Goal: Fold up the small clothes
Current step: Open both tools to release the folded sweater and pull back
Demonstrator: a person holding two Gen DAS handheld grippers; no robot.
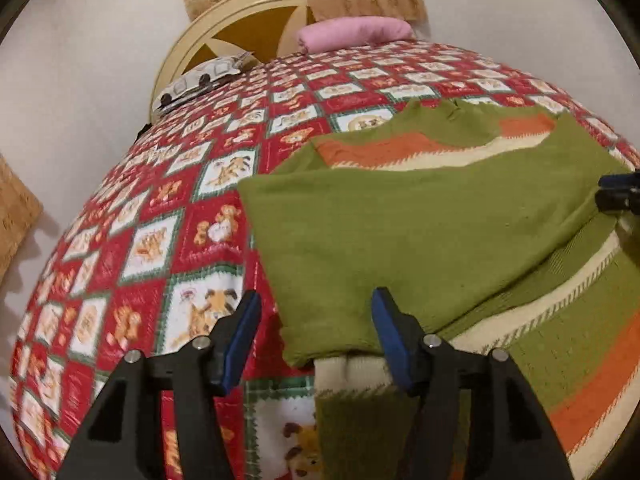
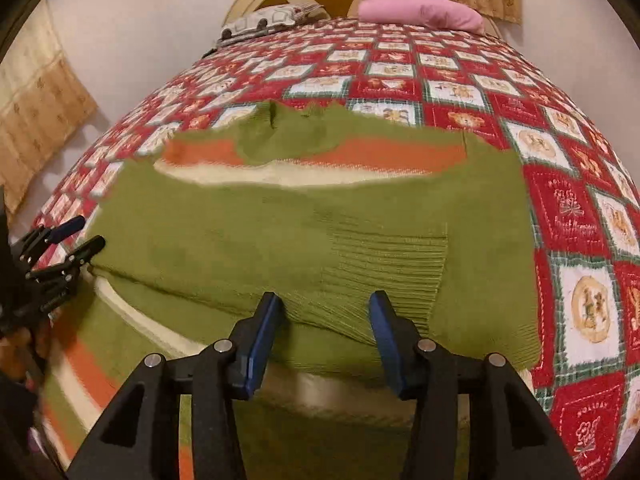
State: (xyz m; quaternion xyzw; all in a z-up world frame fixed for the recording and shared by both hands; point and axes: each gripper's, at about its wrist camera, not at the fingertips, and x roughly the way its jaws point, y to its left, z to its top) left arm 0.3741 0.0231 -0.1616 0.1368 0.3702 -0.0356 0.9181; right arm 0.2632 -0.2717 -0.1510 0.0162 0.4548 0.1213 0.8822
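A green knitted sweater [image 1: 420,216] with orange and cream stripes lies on the bed, its lower part folded up over the body. It also shows in the right wrist view [image 2: 280,232]. My left gripper [image 1: 316,304] is open and empty, its jaws straddling the folded part's near left corner. My right gripper [image 2: 324,308] is open and empty, just above the ribbed hem [image 2: 384,268] at the near fold. The left gripper shows at the left edge of the right wrist view [image 2: 80,234]. The right gripper shows at the right edge of the left wrist view [image 1: 618,192].
The bed wears a red patchwork quilt [image 1: 168,216] with animal squares. A pink pillow [image 1: 352,34] and a patterned pillow [image 1: 204,76] lie at the cream headboard [image 1: 224,12]. Beige curtains [image 2: 40,112] hang on the wall.
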